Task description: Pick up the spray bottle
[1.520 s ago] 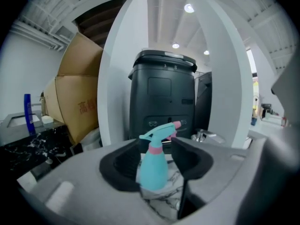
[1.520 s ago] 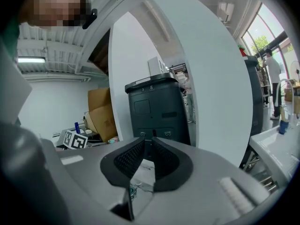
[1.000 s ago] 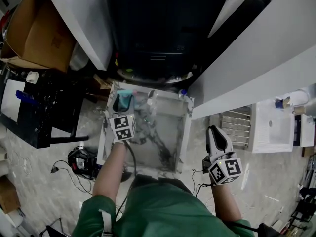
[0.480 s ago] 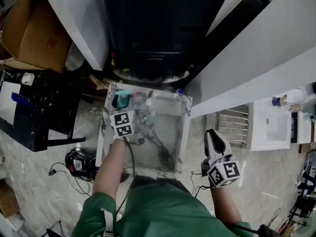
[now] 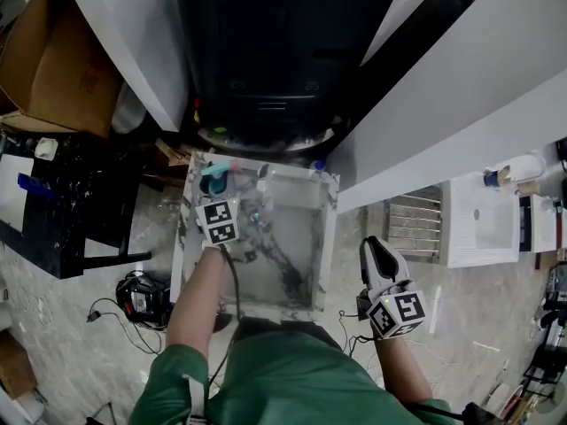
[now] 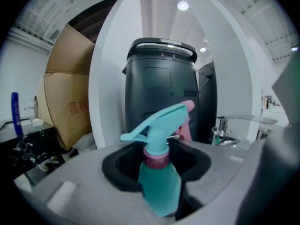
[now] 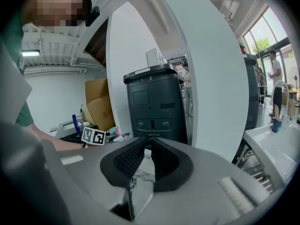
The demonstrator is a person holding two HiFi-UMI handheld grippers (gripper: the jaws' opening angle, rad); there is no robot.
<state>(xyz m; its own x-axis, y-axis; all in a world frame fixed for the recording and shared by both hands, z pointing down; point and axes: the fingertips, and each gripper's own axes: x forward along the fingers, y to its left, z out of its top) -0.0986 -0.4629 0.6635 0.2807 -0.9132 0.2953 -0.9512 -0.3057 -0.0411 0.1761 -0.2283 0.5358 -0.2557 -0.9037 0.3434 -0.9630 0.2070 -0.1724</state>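
- Now the left gripper [image 5: 215, 193] is closing its jaws on the body of the spray bottle [image 6: 158, 184], below the trigger head, probably so the lift is steady.
- The bottle stands upright at the far left corner of the marble table [image 5: 292, 237].
- The right gripper [image 7: 146, 158] hangs beside the table, jaws almost together and empty; it seems not needed.
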